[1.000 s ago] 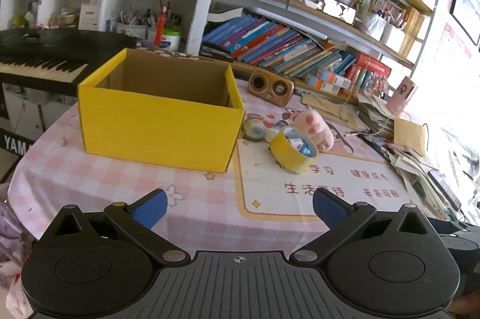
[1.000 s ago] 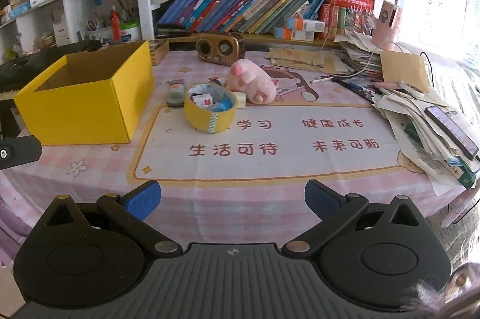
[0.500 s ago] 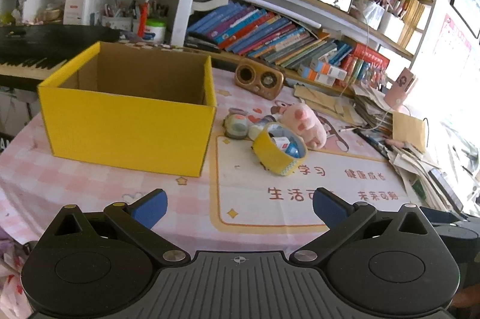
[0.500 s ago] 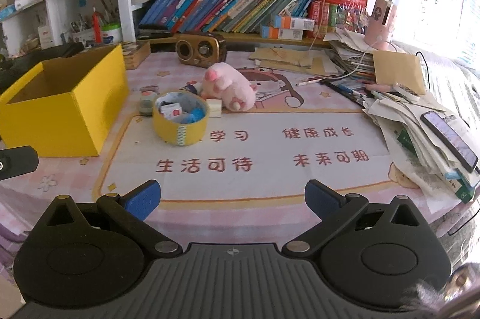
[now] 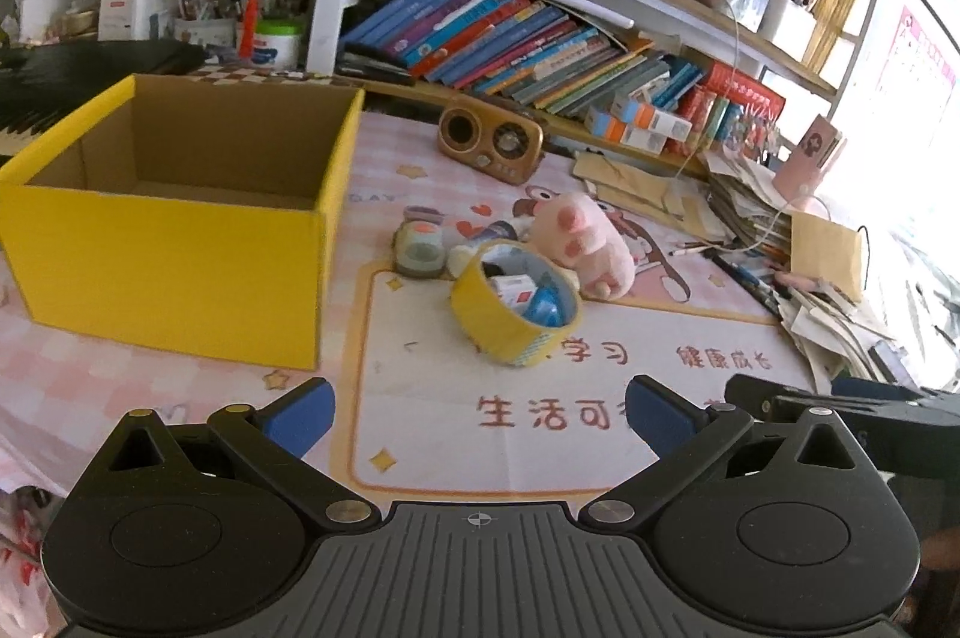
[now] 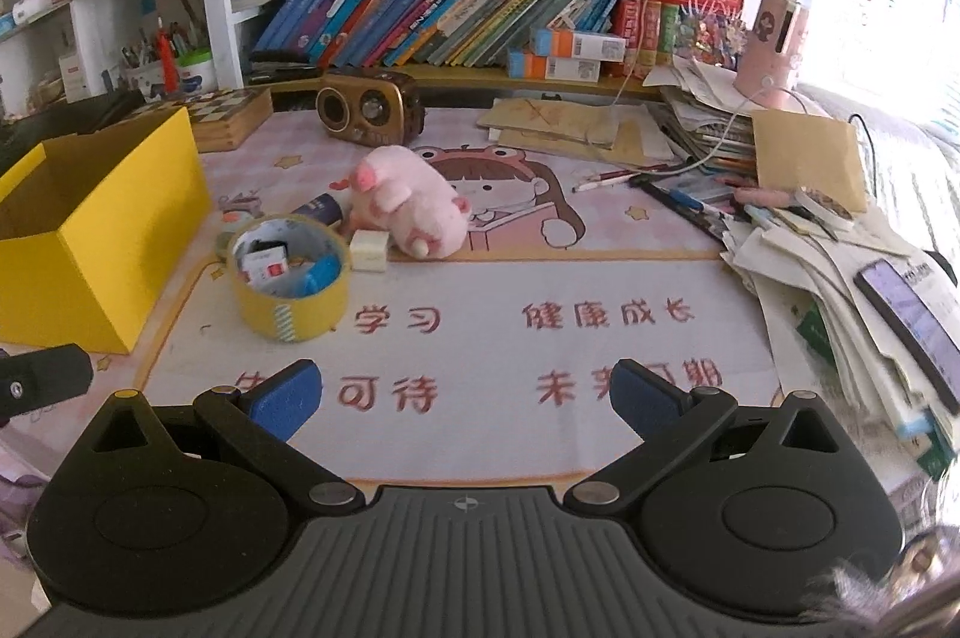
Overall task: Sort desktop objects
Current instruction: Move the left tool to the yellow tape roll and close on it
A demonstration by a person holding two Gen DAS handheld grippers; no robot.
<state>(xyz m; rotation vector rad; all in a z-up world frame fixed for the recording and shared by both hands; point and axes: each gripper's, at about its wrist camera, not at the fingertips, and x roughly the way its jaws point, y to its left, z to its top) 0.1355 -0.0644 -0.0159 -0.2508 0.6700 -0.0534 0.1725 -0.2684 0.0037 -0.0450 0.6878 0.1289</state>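
Wide yellow tape roll [image 5: 515,303] lies flat on the printed desk mat [image 5: 540,434], centre of the desk, w/ small bits sitting in its core: a red-and-white packet and sth blue. Just behind it: pink plush pig [image 6: 409,207] on its side, a small white eraser block [image 6: 368,250] just right of the roll and near-touching the pig, a grey-green rounded gadget [image 5: 419,248] to the far left. Open yellow cardboard box [image 5: 174,242] stands left of the cluster, looks empty, nothing blocking its top.

Left tool [image 5: 480,413] and right tool [image 6: 462,395]: both spread wide, blue pads apart, holding nothing, low over the near edge of the mat.

Step in hand, my read: approach for a first pick, prob. the roll since it's nearest.

To do it well:
- Pinch one wall of the roll (one pad inside the core, one outside), not across the full width; too wide otherwise.
- Keep it level on the lift or the loose bits drop out.
- Left tool is nearer the box, so shorter carry.
- Pig is soft; squeeze mid-body.

Far right paper pile [image 6: 840,266] w/ a phone on top: steer clear.
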